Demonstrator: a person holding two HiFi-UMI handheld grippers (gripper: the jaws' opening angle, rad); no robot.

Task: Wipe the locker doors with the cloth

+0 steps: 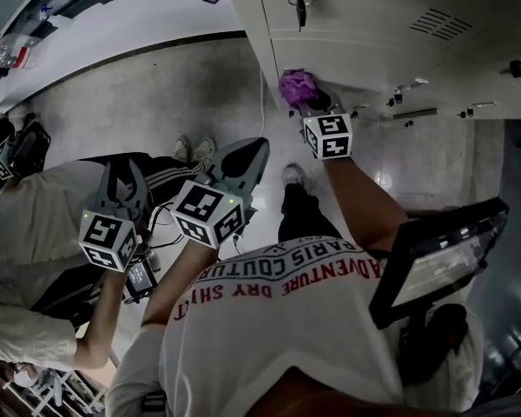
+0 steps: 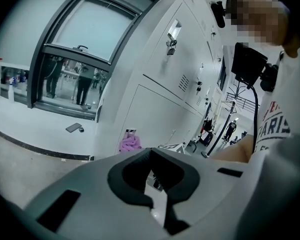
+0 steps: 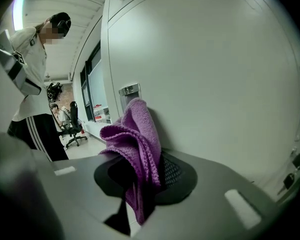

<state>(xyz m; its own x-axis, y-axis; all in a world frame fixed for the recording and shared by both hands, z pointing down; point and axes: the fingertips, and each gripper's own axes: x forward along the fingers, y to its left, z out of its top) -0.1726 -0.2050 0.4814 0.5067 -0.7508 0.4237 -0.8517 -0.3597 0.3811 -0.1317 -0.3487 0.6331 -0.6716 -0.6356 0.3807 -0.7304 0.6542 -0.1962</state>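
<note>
- The right gripper [image 3: 146,181] has its jaws clamped on a bunched purple knitted cloth [image 3: 132,141], whose loose folds rise past the tips in the middle of the frame.
- The left gripper [image 2: 151,174] has its jaws drawn together with nothing between them. It hangs away from the lockers, idle.
- The cloth sits against, or just shy of, the pale grey metal locker door [image 3: 220,84]; we cannot tell whether it truly touches. We judge that a wiping stroke on this low door is the step in hand.
- Next we would press the folds flat onto the panel and sweep across it, with the clamp firm so the cloth does not slip out.
- A small silver latch plate [image 3: 129,90] juts out just behind the cloth. More metal door handles [image 1: 414,113] stud the doors at the upper right of the head view, and these could snag the folds.
- A person in striped dark trousers [image 1: 161,176] stands close at the left of the head view, crowding any sweep that way.
</note>
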